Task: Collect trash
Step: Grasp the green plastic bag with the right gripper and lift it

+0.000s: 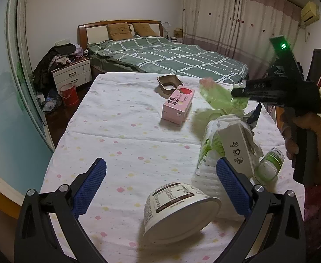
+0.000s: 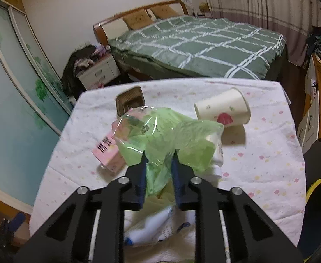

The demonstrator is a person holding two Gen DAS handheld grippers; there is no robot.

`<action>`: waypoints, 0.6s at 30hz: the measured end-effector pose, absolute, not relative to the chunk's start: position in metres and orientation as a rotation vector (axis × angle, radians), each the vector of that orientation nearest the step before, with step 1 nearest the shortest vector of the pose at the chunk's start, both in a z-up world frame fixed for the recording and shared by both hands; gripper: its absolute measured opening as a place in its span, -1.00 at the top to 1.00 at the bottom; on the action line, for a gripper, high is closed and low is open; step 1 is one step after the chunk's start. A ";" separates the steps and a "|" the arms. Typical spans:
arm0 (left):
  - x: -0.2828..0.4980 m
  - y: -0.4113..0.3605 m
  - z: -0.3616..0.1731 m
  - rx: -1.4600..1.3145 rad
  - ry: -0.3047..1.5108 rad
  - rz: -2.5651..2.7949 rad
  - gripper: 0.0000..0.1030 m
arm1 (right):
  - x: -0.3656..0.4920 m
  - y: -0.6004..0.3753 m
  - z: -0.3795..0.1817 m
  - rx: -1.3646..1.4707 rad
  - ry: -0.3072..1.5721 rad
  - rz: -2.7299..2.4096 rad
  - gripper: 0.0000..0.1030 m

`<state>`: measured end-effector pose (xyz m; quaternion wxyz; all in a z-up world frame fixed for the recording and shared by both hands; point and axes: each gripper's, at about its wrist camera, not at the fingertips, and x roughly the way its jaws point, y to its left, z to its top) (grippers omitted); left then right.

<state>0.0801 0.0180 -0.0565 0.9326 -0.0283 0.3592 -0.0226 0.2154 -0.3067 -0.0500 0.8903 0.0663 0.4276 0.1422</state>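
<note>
My right gripper is shut on a pinch of a thin green plastic bag. In the left wrist view the same gripper holds the bag up over a white carton and other trash bunched in it. My left gripper stands open, low over the table, with a paper bowl lying on its side just in front of its fingers. A pink milk carton and a brown foil tray lie farther back. A strawberry-print paper cup lies tipped over.
The table wears a white dotted cloth. A small green-and-white bottle lies by the bag. Behind the table stand a green checked bed, a nightstand and a red bucket. A dark, yellow-rimmed bin sits at the table's right.
</note>
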 end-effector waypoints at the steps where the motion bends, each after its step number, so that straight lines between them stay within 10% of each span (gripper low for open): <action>1: 0.080 0.017 -0.056 -0.056 0.732 -0.048 -0.93 | 0.212 -0.308 -0.045 0.140 0.875 0.301 0.64; 18: 0.073 -0.011 -0.045 -0.027 0.697 -0.124 -0.93 | 0.098 -0.427 -0.002 0.184 0.674 0.096 0.60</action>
